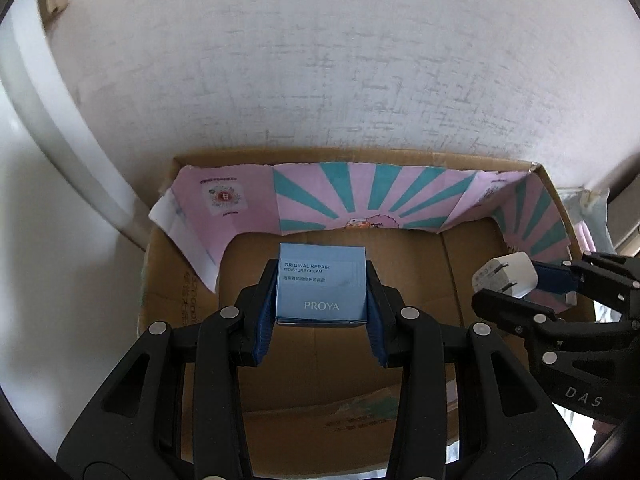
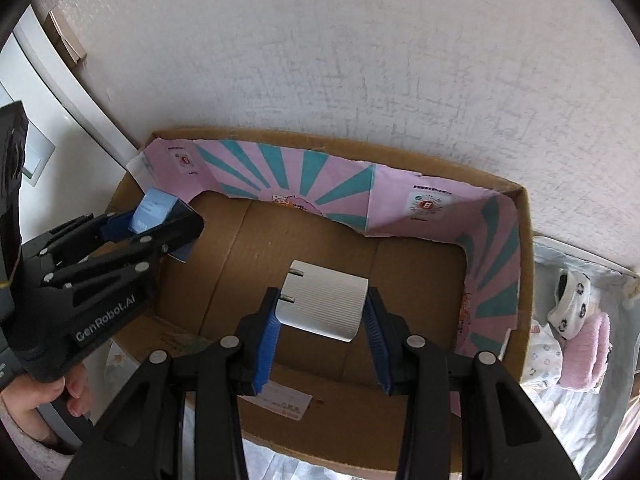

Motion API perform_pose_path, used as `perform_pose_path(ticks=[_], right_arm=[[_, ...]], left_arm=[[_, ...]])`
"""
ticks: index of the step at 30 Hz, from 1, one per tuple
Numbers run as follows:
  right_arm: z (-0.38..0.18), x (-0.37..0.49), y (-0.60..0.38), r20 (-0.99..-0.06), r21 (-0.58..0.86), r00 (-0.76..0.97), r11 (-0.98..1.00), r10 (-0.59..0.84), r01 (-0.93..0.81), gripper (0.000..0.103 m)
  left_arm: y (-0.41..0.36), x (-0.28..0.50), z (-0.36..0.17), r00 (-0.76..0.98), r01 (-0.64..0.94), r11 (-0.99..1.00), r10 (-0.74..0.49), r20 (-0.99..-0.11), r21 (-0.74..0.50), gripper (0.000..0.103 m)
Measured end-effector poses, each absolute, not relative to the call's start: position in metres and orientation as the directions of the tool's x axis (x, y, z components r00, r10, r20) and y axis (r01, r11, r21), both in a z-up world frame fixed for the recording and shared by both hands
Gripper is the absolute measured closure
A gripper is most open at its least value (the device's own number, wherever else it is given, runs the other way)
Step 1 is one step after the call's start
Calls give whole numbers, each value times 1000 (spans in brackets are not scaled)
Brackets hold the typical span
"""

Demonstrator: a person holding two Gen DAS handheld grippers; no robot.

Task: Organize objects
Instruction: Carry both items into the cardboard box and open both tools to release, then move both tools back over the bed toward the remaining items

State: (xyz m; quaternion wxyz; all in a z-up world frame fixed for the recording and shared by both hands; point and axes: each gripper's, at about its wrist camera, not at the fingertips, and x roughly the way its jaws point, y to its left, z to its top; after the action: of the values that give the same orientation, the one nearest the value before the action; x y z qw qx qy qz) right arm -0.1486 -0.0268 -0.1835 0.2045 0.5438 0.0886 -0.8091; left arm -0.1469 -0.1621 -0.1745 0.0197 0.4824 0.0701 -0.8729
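Over cardboard box (image 2: 524, 240) | left tool (image 1: 321, 312) clamps cream carton (image 1: 322, 286) | right tool (image 2: 322, 320) clamps charger (image 2: 322, 306) | neither deposited; release pending.

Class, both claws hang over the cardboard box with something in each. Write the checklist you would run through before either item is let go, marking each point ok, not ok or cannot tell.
1. Left claw grips blue PROYA cream carton: ok.
2. Right claw grips white ribbed plug charger: ok.
3. Both items over brown cardboard box: ok.
4. Box floor bare beneath each: ok.
5. Claws apart: ok.
6. Height above floor: cannot tell.
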Motion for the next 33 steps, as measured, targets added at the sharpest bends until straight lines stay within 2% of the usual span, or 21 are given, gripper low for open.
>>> perform_pose_path(ticks=[3,4,5,6,7,8,10,11,14,33], right_arm=[[-184,-150,-26,-924,85,-304,-901,-231,426,63],[-184,-150,-25,-926,81,-304,-902,-226,425,55],[-184,-150,-25,-929,69,-303,-902,-214,426,37],[-182,-151,-25,-929,59,-308,-903,-206,427,26],[-179,-152,-23,-927,41,-322,-904,-194,425,21],[-178,-151,-20,-924,36,-330,-902,-194,430,16],[-177,-149,-13,-922,38,-332,-902,-197,431,6],[-177,-148,-9,-922,31,-337,-903,-191,429,5],[-174,-141,0,-924,19,-338,-905,-178,424,5],[-147,-132,-11,-918,3,-347,-880,-190,475,5]], left_arm=[[-158,-150,-172,-526,88,-992,28,-850,-87,66],[-158,-151,-171,-523,87,-992,30,-852,-88,57],[-157,-152,-171,-514,88,-993,24,-857,-81,48],[-158,-153,-171,-509,97,-993,3,-861,-61,24],[-159,-153,-169,-509,105,-994,-22,-861,-37,3],[-161,-151,-167,-517,105,-994,-26,-856,-33,0],[-166,-150,-163,-521,107,-993,-7,-853,-58,0],[-166,-151,-163,-516,112,-992,-15,-857,-50,0],[-165,-151,-163,-506,118,-993,-40,-862,-23,0],[-164,-132,-135,-532,160,-985,-36,-846,-58,0]])
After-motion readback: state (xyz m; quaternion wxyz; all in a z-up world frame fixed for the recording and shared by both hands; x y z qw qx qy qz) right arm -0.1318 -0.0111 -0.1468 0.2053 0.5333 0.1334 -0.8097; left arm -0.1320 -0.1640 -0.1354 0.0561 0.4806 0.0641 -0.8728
